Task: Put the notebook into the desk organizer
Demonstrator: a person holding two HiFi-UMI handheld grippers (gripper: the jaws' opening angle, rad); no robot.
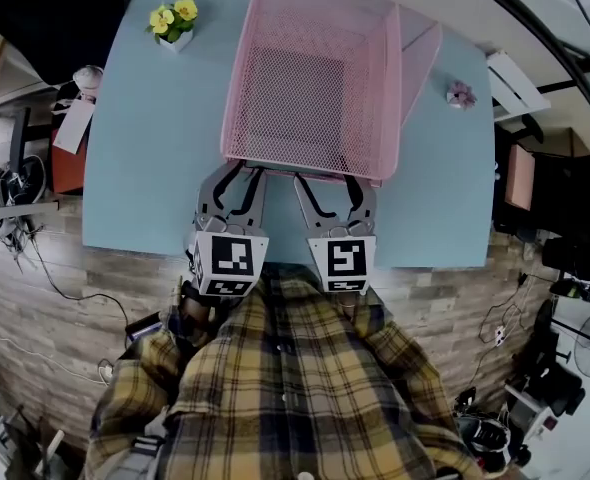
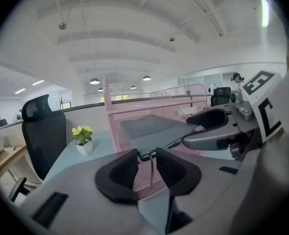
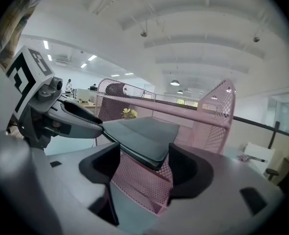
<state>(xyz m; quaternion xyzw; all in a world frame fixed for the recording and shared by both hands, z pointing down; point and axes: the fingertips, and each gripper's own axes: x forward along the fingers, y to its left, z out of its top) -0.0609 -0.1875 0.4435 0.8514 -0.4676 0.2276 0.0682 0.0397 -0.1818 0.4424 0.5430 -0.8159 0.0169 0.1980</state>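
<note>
Only the head view shows the light-blue table's (image 1: 145, 158) bare room left of the pink wire-mesh desk organizer (image 1: 320, 28). Only the 2 gripper views clearly show the flat dark-grey notebook (image 2: 154, 129), which lies inside the organizer. The left gripper's (image 2: 147, 156) fingers stand narrowly apart at the organizer's front rim. The right gripper's (image 3: 144, 155) fingers stand wider apart, gripping nothing. From above, the notebook is hard to make out through the mesh.

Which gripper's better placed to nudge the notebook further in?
Right, probably. The near corner of the dark grey notebook sits between the open jaws of the right gripper, at the pink mesh desk organizer. The left gripper frames mostly mesh.
</note>
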